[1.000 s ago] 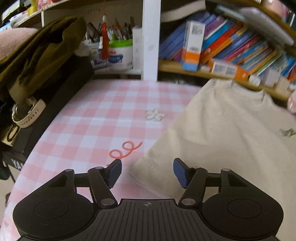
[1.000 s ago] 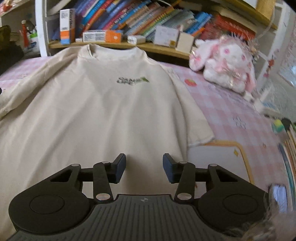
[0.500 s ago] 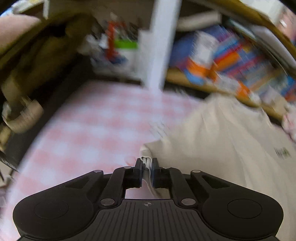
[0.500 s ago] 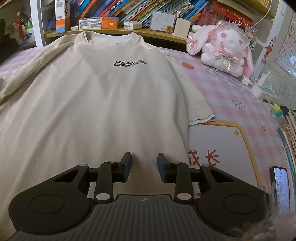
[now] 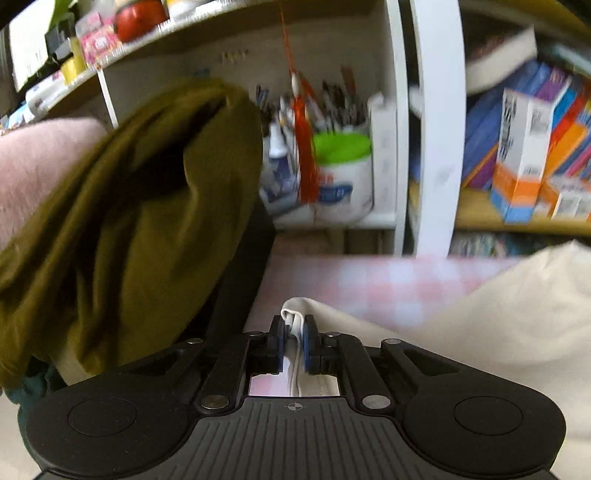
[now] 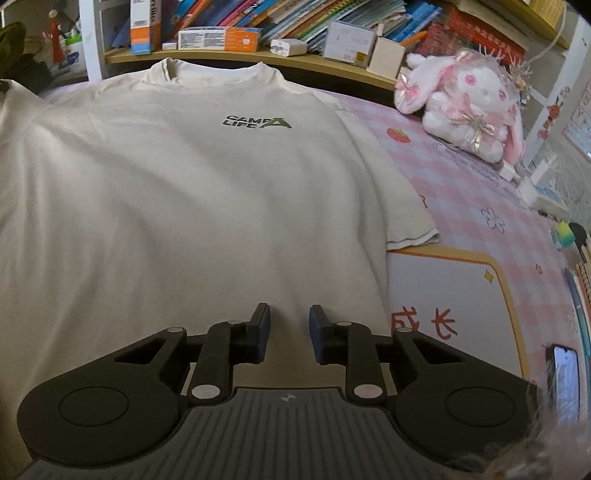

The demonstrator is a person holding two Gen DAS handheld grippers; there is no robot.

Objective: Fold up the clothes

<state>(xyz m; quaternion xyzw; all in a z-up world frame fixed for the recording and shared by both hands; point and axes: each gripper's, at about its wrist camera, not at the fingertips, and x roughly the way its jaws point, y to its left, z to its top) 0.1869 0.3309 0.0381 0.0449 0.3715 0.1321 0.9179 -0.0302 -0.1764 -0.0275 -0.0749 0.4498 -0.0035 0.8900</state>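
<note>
A cream T-shirt with a small "CAMP LIFE" print lies face up on the pink checked tablecloth, collar toward the shelves. My left gripper is shut on a bunched edge of the T-shirt at its left side and holds it lifted above the table. My right gripper is open, low over the lower right part of the shirt, with cloth between its fingers but not pinched.
Olive clothing hangs close on the left. Bookshelves stand behind the table. A pink plush rabbit sits at the back right. A white mat and a phone lie at the right.
My left gripper closed on the shirt's left edge and lifted it up. My right gripper moved lower over the shirt and narrowed its opening a little.
</note>
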